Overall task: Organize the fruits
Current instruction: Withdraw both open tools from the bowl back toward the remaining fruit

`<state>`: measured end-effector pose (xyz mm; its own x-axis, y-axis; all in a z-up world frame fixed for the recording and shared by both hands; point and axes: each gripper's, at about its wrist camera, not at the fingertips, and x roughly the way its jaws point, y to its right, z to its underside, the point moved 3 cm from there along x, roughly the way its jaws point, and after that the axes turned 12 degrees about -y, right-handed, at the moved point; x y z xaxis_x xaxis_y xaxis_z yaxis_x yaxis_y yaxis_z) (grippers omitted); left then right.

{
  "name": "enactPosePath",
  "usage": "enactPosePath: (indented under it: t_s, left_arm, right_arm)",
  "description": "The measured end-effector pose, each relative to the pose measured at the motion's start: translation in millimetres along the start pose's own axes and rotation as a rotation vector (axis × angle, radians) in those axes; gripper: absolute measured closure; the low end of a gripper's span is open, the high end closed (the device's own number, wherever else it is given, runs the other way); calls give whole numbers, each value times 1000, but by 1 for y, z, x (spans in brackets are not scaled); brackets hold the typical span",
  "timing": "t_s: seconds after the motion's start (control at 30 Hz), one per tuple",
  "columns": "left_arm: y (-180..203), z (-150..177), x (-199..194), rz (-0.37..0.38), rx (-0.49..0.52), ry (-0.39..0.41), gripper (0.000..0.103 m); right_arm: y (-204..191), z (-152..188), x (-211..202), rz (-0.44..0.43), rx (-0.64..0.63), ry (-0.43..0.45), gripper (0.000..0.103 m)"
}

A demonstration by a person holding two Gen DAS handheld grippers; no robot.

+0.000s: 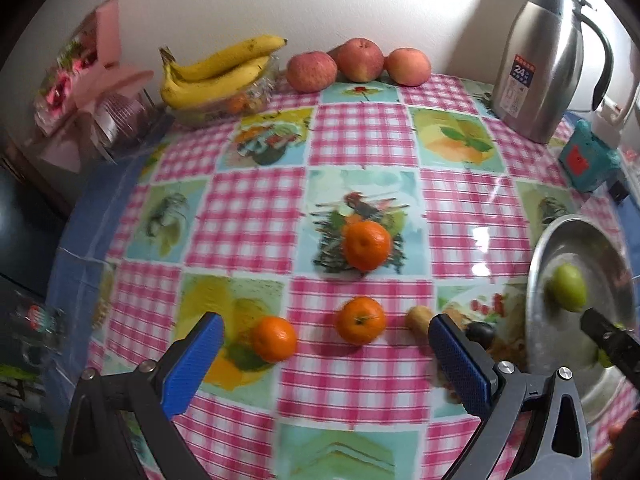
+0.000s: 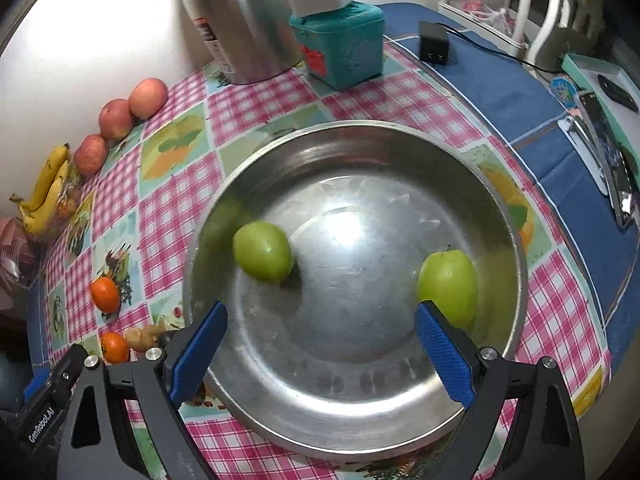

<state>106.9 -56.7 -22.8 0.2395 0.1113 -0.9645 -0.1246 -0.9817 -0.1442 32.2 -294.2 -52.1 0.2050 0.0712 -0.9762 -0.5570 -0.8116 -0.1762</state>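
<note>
Blue-padded fingers [image 1: 208,336] of both grippers gape wide, holding nothing.

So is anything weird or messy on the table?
One thing: a knobbly piece of ginger lies among the oranges beside the metal bowl, and it is no fruit. Nothing looks spilled or broken. Two green fruits sit in the bowl.

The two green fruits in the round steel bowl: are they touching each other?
Apart. The right wrist view shows one green fruit left of centre and the other green fruit near the right wall of the round steel bowl, with bare metal between them.
</note>
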Motion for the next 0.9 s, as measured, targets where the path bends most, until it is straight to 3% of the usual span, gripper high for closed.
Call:
enactPosePath:
  t_s: [0.3, 0.67, 0.9]
  left_arm:
    - [-27, -5, 2, 36, -37, -8, 0]
    - [-91, -5, 1, 79, -219, -3, 0]
    - [-120, 0, -1, 54, -284, 2, 0]
  right_arm:
    - [-20, 3, -1, -4, -64, 17, 8]
    - [-54, 13, -3, -77, -133, 9, 8]
    - [-79, 26, 0, -75, -209, -29, 8]
